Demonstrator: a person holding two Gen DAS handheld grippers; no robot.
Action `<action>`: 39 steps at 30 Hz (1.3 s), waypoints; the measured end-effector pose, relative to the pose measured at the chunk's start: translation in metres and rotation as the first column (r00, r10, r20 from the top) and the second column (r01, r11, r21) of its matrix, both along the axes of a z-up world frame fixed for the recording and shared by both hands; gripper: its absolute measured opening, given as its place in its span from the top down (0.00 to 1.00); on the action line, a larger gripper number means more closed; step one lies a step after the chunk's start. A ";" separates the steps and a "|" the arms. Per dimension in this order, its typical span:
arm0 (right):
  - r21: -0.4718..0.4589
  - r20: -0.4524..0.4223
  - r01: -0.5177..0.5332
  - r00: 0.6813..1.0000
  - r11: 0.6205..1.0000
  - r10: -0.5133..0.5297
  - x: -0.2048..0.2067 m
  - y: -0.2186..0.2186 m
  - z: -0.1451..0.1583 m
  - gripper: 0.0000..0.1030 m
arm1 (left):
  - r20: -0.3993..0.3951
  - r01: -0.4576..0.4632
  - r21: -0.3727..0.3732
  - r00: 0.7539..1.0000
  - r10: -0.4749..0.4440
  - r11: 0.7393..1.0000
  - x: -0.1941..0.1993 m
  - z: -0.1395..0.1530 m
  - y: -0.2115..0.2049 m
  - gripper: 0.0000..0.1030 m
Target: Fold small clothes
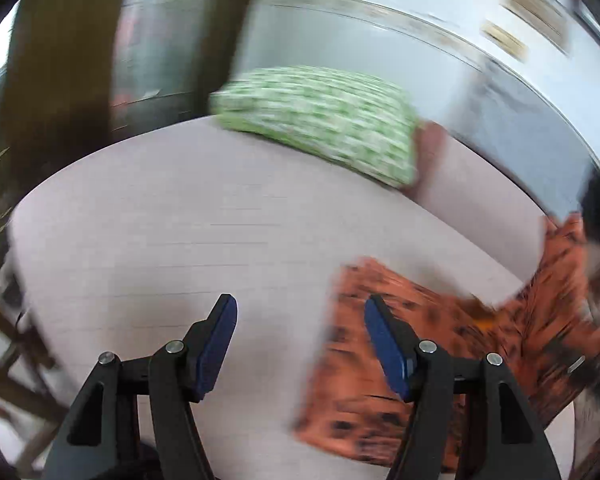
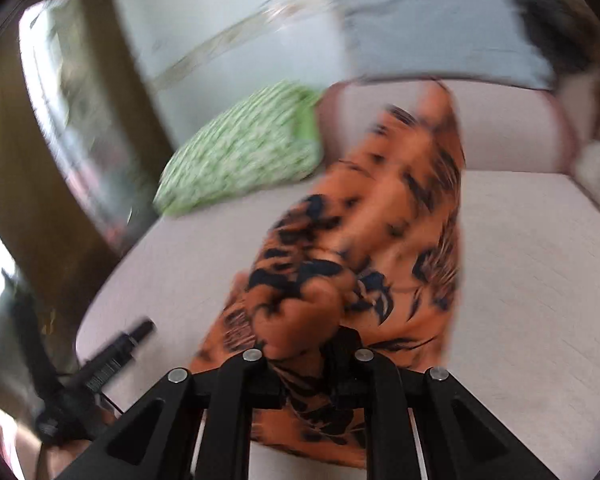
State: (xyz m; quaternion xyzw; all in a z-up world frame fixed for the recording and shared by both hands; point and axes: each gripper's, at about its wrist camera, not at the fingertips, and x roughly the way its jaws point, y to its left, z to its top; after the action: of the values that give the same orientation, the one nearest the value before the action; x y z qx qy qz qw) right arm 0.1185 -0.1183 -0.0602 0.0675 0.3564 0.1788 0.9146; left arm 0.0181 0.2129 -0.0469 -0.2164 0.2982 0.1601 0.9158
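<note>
An orange garment with black tiger-like marks (image 2: pixel 364 232) hangs bunched from my right gripper (image 2: pixel 306 322), which is shut on its cloth; the fingertips are hidden under the fabric. The garment's lower part trails on the pale bed sheet (image 2: pixel 520 280). In the left wrist view the same garment (image 1: pixel 440 340) lies partly on the sheet at the right. My left gripper (image 1: pixel 300 320) is open and empty above the sheet (image 1: pixel 160 240), its right blue pad (image 1: pixel 384 340) over the garment's left edge. Both views are blurred.
A green and white checked pillow (image 1: pixel 320 120) lies at the head of the bed, also in the right wrist view (image 2: pixel 240 156). A wall and a dark wooden frame (image 1: pixel 60 60) stand behind. The other hand's gripper handle (image 2: pixel 112 356) shows at the lower left.
</note>
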 end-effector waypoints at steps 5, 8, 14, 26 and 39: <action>0.015 -0.273 -0.145 0.951 0.989 0.143 0.039 0.070 -0.109 0.81 | -0.092 -0.054 -0.075 0.995 0.047 0.996 0.004 -0.041 0.038 0.35; 0.052 -0.259 -0.141 0.954 0.989 0.150 0.040 0.064 -0.086 0.83 | -0.074 -0.044 -0.071 0.997 0.039 0.997 0.006 -0.045 0.039 0.35; 0.097 -0.109 -0.189 0.974 0.977 0.199 0.023 0.072 -0.012 0.85 | -0.032 -0.006 -0.050 0.999 0.005 0.999 0.010 -0.047 0.027 0.35; 0.224 -0.143 -0.228 0.954 0.947 0.264 0.001 0.053 -0.052 0.18 | -0.019 0.144 -0.115 0.989 -0.147 0.983 0.003 -0.034 0.007 0.35; 0.449 -0.215 0.064 0.976 0.891 0.038 -0.022 -0.091 -0.087 0.18 | -0.176 0.265 -0.441 0.911 -0.372 0.858 0.031 -0.091 -0.021 0.88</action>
State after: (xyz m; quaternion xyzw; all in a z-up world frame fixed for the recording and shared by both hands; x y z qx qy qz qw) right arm 0.0970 -0.2097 -0.1471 0.3002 0.4025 0.2422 0.8302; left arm 0.0492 0.1918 -0.1375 -0.3270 0.4720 -0.0343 0.8180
